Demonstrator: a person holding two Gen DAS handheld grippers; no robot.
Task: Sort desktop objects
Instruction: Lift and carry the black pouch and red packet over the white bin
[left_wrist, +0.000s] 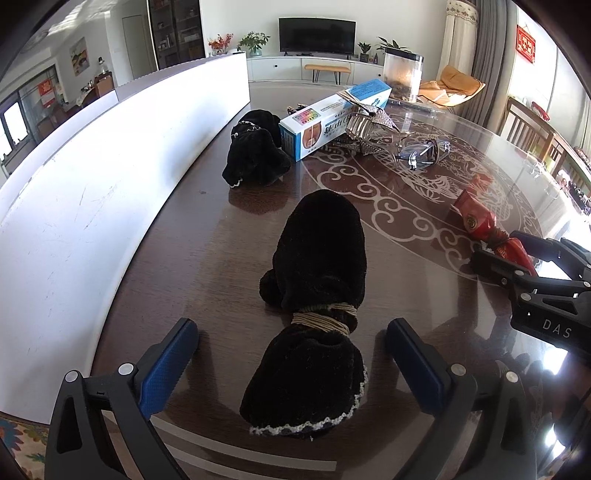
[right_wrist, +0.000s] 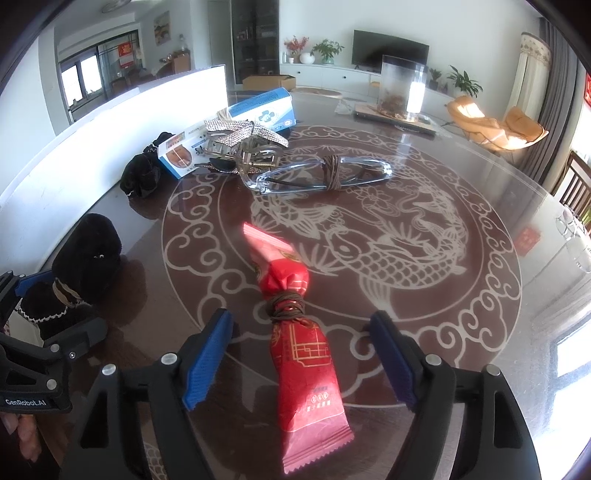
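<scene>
Left gripper (left_wrist: 291, 354) spread wide, black pouch (left_wrist: 314, 295) lying between fingers, untouched. Right gripper (right_wrist: 303, 354) likewise spread, red packet (right_wrist: 299, 350) between fingers.

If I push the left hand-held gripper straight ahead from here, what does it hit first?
The black velvet pouch tied with a beige cord. It already lies between the open fingers of the left hand-held gripper, so contact looks almost immediate. A second black pouch sits farther along, slightly left.

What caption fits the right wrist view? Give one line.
Open right gripper straddles a red packet tied with brown cord on the patterned table.
</scene>
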